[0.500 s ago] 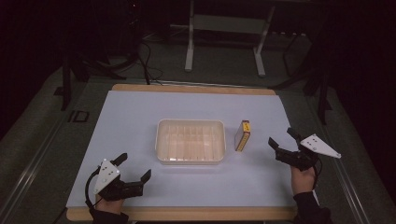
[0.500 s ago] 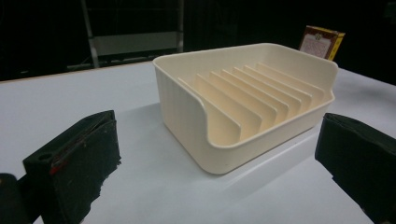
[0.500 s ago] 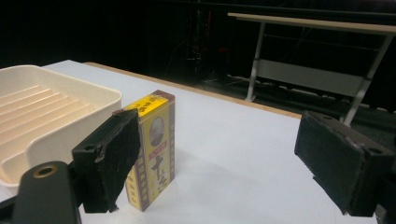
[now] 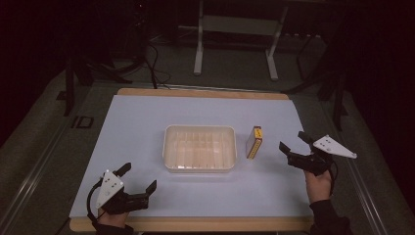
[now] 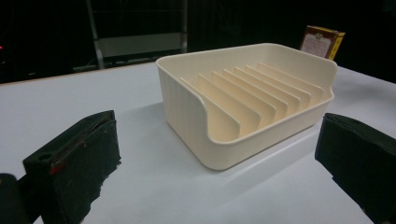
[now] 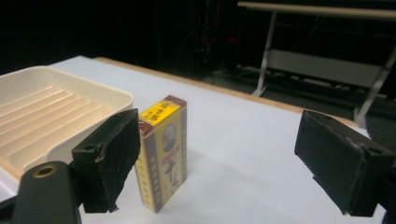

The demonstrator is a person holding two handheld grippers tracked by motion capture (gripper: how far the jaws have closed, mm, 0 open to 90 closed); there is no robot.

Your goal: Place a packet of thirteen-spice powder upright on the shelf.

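Down at the near edge of the table, both pairs of jaws stood wide apart with nothing between them. On the left gripper, held low over the near left part of the white sheet, the two black jaws spread toward the middle of the table; its own view looked between them at the open short end of the cream tray, well clear of both pads. On the right gripper, near the right edge of the sheet, the jaws were equally spread and pointed left; in its own view the small box stood upright just beyond the left jaw, whose tip overlapped the box's edge in the picture, though whether they touched I could not tell.

That box, yellow on top with dark red sides, stood on end on the sheet just beside the tray's right wall, apart from it by a narrow gap. The tray sat at the middle of the sheet, with a row of low ribs running across its floor. A hand in a dark sleeve held the right gripper, its grey plate on top, and another hand gripped the left one

Under the sheet lay the table with its wooden edge showing, and dark floor with metal stand legs lay beyond
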